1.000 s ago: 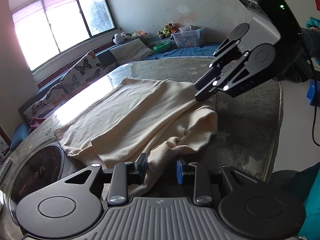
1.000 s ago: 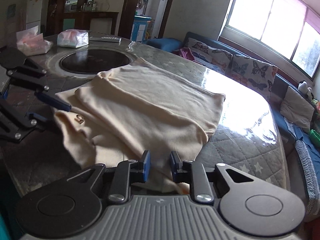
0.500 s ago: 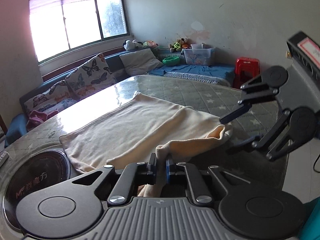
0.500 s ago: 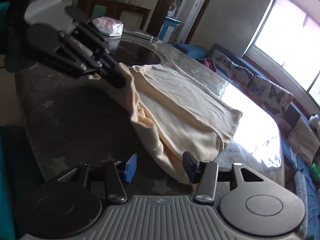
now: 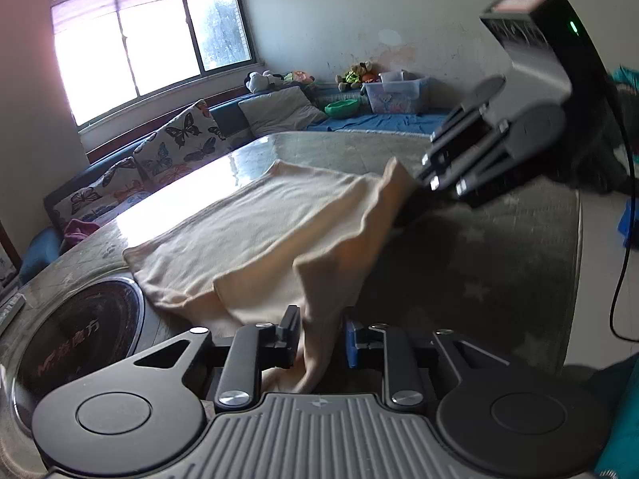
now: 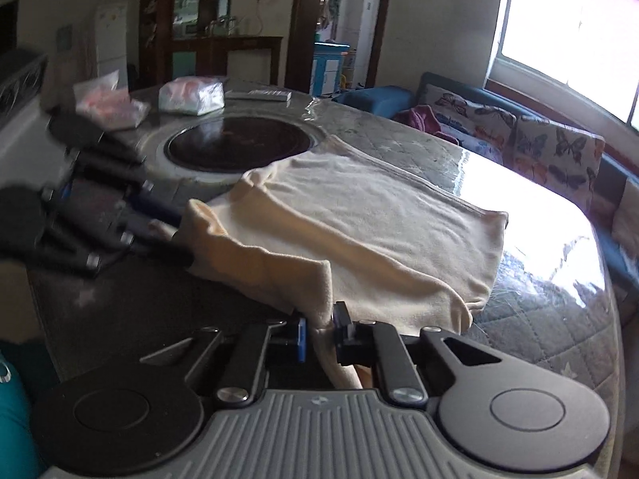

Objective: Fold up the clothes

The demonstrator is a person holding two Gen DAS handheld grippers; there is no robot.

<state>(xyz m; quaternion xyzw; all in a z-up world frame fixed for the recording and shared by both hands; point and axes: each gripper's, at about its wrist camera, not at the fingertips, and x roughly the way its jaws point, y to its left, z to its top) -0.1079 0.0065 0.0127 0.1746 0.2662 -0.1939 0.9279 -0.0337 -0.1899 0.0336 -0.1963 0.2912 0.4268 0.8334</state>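
A cream garment [image 5: 259, 231] lies partly folded on a round table [image 5: 479, 263] with a grey quilted cover. One near fold of it runs up between the fingers of my left gripper [image 5: 321, 335]. Those jaws are opening, and the cloth hangs loosely between the pads. In the right wrist view my right gripper [image 6: 319, 327] is shut on another near edge of the garment [image 6: 379, 215]. That edge stretches, raised, across to the left gripper [image 6: 175, 231]. In the left wrist view the right gripper [image 5: 423, 183] pinches a lifted corner.
A black round hotplate [image 6: 239, 143] is set into the table beyond the garment. Two plastic bags [image 6: 191, 95] and a remote [image 6: 259, 95] lie at the far side. A sofa with butterfly cushions [image 5: 175, 147] runs under the window. A black cable [image 5: 623, 279] hangs at the right.
Half a second ago my left gripper was shut on the cloth and the right stood open. Now the right has closed on the garment's edge and the left jaws have parted.
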